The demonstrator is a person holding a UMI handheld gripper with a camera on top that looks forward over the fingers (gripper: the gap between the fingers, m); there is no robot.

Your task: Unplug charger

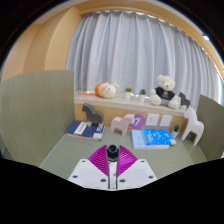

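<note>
My gripper (113, 153) is raised above a green desk (70, 152). Its two magenta pads (100, 160) are pressed together, with only a thin line between them. A small black round plug, the charger end (113, 150), is pinched at the fingertips and sticks up between them. No cable or socket shows; whatever lies under the fingers is hidden.
Beyond the fingers lie a blue book (154, 139) and a stack of books (86, 129). A dark horse figure (92, 113) and white horse figures (123, 123) (192, 126) stand there too. Plush toys (107, 90) (166, 89) sit on a shelf before grey curtains. Grey-green dividers (35, 110) flank the desk.
</note>
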